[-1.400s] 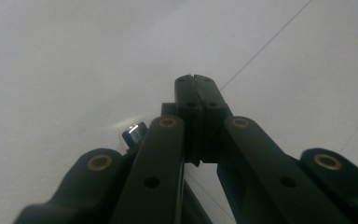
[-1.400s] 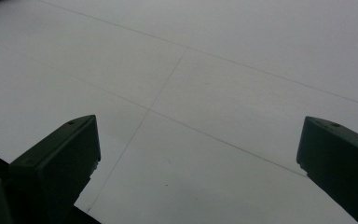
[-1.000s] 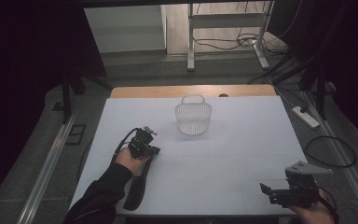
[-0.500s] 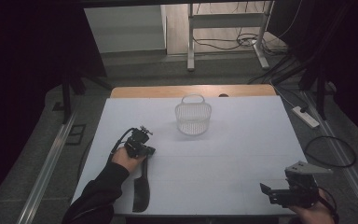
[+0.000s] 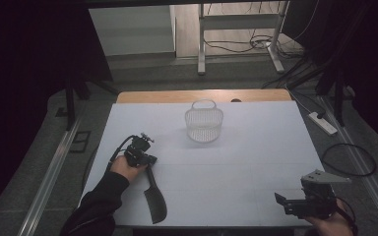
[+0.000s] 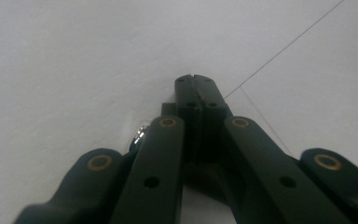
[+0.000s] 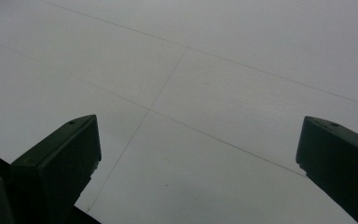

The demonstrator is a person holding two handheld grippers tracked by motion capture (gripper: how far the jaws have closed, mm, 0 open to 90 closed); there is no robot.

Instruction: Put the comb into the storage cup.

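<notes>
Left gripper (image 5: pixel 141 153) at left of centre in the high view, jaws closed tip to tip, apparently clamped on the thin end of a dark tool (image 5: pixel 155 204) shaped like a knife. In the left gripper view, a dark block and a small silver bit (image 6: pixel 141 133) tucked just under the meeting jaws; hard to tell exactly how the grip sits.

Long axis of the dark tool running from the gripper down and slightly right toward the bottom edge of the frame, broad end nearest the person, flat on the white table (image 5: pixel 256 147).

White wire basket (image 5: pixel 204 123) upright in the upper middle, up and to the right of the left gripper, well apart from it. Clearly nearer to the left hand than to the right.

Right gripper (image 5: pixel 283 200) at lower right, jaws spread wide with nothing between them, bare table ahead.

Probably a matter of lifting the broad end and swinging it up-right toward the basket.
</notes>
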